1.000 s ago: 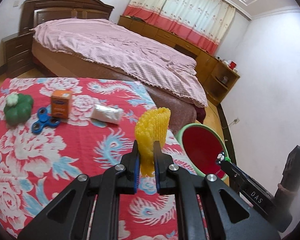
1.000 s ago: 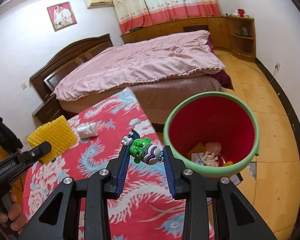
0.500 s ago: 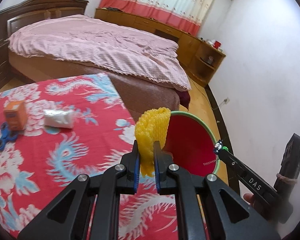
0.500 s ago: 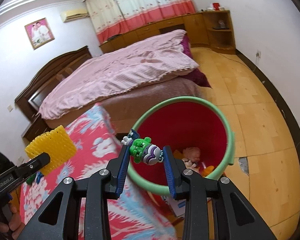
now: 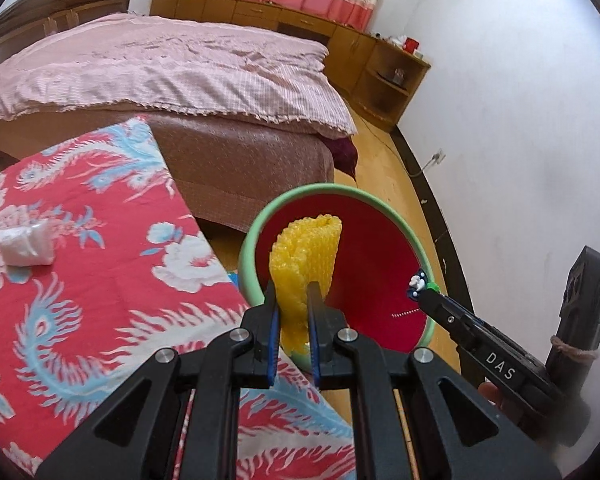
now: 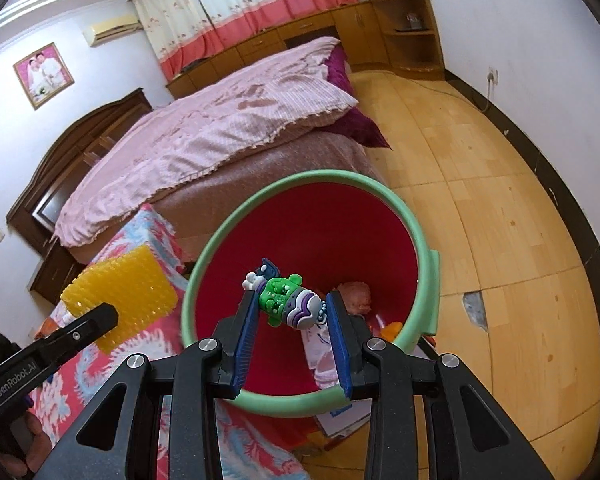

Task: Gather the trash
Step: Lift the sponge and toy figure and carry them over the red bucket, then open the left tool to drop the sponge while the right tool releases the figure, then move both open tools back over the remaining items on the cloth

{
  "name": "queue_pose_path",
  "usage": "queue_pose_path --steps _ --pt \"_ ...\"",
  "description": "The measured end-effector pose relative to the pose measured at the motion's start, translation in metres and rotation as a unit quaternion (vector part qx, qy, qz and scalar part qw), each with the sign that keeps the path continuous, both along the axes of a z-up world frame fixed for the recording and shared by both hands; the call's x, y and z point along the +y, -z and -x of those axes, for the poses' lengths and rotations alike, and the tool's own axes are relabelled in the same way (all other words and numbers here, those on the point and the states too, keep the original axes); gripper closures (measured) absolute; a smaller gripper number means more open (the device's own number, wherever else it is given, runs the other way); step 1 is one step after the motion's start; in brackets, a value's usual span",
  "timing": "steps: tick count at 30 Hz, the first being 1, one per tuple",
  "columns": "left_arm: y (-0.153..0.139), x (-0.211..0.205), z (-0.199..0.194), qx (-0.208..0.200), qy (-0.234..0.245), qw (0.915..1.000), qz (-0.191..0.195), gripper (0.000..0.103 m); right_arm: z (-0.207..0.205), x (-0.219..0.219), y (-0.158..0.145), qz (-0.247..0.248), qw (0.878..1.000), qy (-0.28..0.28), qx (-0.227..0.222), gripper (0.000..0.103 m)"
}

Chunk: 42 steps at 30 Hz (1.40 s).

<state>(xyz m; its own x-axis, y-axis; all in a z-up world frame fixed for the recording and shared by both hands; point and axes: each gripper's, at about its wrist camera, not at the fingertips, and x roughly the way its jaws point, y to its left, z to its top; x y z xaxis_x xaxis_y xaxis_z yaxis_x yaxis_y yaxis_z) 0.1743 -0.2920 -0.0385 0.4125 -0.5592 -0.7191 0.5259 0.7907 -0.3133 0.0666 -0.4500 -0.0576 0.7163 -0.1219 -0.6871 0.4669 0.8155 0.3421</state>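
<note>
My left gripper point(image 5: 293, 300) is shut on a folded yellow bubble-wrap sheet point(image 5: 306, 256), held over the near rim of the red bin with the green rim point(image 5: 312, 190). That yellow sheet point(image 6: 120, 294) shows at the left of the right wrist view, just outside the bin point(image 6: 404, 208). My right gripper point(image 6: 292, 308) is shut on a small green and purple toy figure point(image 6: 286, 304), held above the bin's mouth. Some trash point(image 6: 356, 296) lies at the bin's bottom. In the left wrist view the right gripper point(image 5: 420, 286) reaches over the bin's right rim.
A table under a red floral cloth point(image 5: 80, 300) stands left of the bin, with a white wrapped packet point(image 5: 26, 242) on it. A bed with a pink cover point(image 5: 160, 64) lies behind. Wooden floor point(image 6: 500, 200) runs to the right, up to the white wall.
Both grippers have swung from over the table toward the bin, which now sits right under the yellow sheet and the toy. Both grips stay the same.
</note>
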Motion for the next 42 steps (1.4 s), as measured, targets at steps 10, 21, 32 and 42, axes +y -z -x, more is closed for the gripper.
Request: queue_pose_path --steps 10,21,32,42 --pt "0.014 -0.017 -0.005 0.022 0.014 0.9996 -0.010 0.074 -0.003 -0.011 0.006 -0.013 1.000 0.008 0.002 0.065" --pt "0.009 -0.003 -0.006 0.024 -0.010 0.9997 -0.006 0.070 0.003 -0.010 0.000 -0.016 1.000 0.011 -0.004 0.062" --pt "-0.008 0.033 0.007 0.011 -0.035 0.9993 0.003 0.069 0.012 0.008 -0.013 -0.005 1.000 0.013 -0.005 0.043" --pt "-0.032 0.086 0.024 -0.009 -0.080 0.9968 0.008 0.065 0.020 0.045 -0.038 0.010 0.999 -0.011 -0.028 0.037"
